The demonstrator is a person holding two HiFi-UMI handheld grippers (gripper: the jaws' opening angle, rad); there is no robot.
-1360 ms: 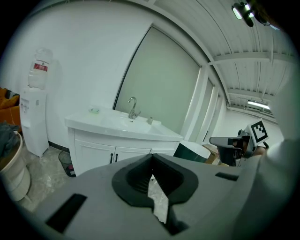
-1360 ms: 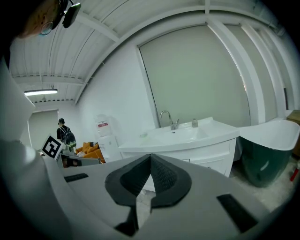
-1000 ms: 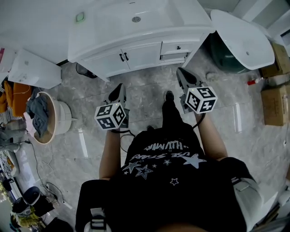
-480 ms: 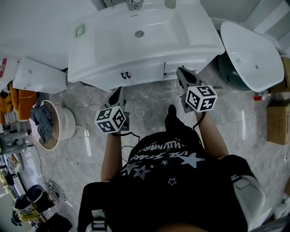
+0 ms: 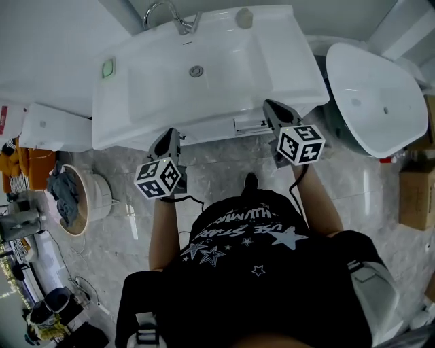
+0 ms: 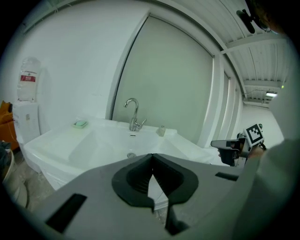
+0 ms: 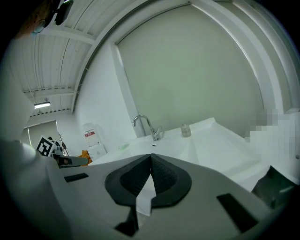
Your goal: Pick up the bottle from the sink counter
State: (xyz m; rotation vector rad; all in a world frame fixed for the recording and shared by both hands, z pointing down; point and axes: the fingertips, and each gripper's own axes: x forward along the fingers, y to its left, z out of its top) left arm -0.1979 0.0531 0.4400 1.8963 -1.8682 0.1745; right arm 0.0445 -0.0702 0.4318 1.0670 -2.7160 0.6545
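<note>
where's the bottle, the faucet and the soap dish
bottle point(image 5: 245, 18), head view, on its top
faucet point(image 5: 183, 27), head view, on its base by the basin
soap dish point(image 5: 107, 68), head view, on its green middle

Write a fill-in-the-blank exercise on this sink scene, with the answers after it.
In the head view, the bottle stands to the ___ of the faucet.
The soap dish on the counter's left is ___ in colour.
The jaws of the left gripper and the right gripper are ___, with nothing between them.
Missing words: right, green, shut.
</note>
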